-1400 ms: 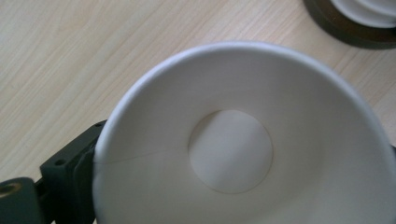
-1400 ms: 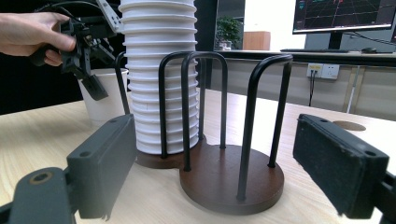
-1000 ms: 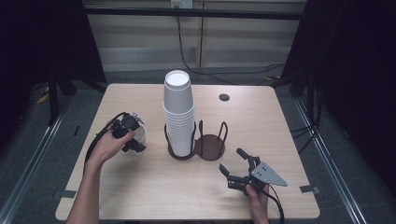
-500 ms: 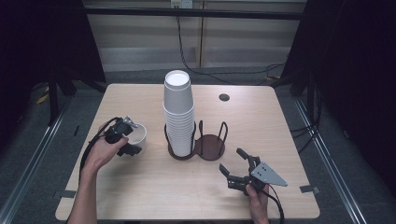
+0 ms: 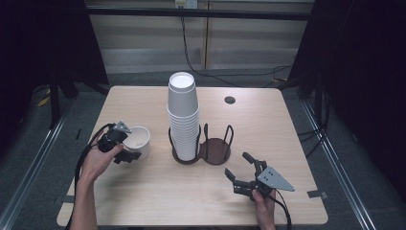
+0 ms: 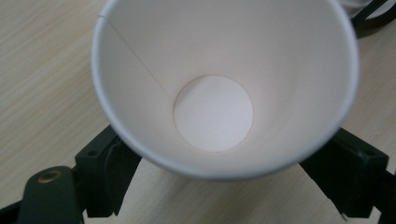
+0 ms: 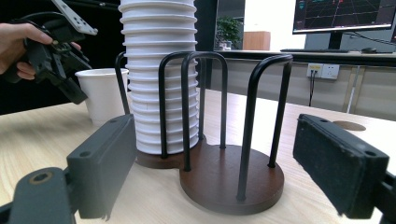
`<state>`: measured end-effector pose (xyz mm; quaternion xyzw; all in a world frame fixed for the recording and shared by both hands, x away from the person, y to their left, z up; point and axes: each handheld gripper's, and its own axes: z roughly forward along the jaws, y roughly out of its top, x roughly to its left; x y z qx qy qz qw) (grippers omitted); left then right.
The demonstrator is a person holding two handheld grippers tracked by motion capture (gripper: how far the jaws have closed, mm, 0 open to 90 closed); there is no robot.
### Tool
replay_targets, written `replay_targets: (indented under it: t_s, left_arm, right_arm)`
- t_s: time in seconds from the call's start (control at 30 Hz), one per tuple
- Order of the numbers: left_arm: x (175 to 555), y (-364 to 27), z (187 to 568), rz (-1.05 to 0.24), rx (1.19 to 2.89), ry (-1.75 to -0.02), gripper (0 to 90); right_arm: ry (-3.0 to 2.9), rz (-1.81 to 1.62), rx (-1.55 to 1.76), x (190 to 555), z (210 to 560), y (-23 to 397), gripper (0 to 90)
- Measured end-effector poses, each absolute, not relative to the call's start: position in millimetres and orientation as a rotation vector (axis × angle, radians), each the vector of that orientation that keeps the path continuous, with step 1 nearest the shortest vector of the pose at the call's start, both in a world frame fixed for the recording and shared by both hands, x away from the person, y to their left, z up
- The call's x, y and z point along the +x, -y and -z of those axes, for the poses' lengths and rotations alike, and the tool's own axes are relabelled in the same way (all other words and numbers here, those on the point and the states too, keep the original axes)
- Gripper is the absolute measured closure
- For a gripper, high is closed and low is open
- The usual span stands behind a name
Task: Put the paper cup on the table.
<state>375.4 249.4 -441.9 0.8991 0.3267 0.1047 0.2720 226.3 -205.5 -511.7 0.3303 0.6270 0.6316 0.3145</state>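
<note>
Standing upright, the white paper cup (image 5: 138, 141) is empty.

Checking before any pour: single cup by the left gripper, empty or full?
Empty: the left gripper view looks into the cup and shows its bare white bottom.

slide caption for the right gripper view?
Open right claw faces the cup rack; left claw grips a cup beyond.
</note>
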Motion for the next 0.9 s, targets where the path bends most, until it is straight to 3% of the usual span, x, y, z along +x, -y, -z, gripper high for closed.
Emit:
replay_targets:
  t_s: [0.9]
  left_arm:
    - [328,-265,419,-0.422,2.003,-0.854,15.7]
  right_arm:
    - [-1.654,-1.665,0.872,226,512,206,13.5]
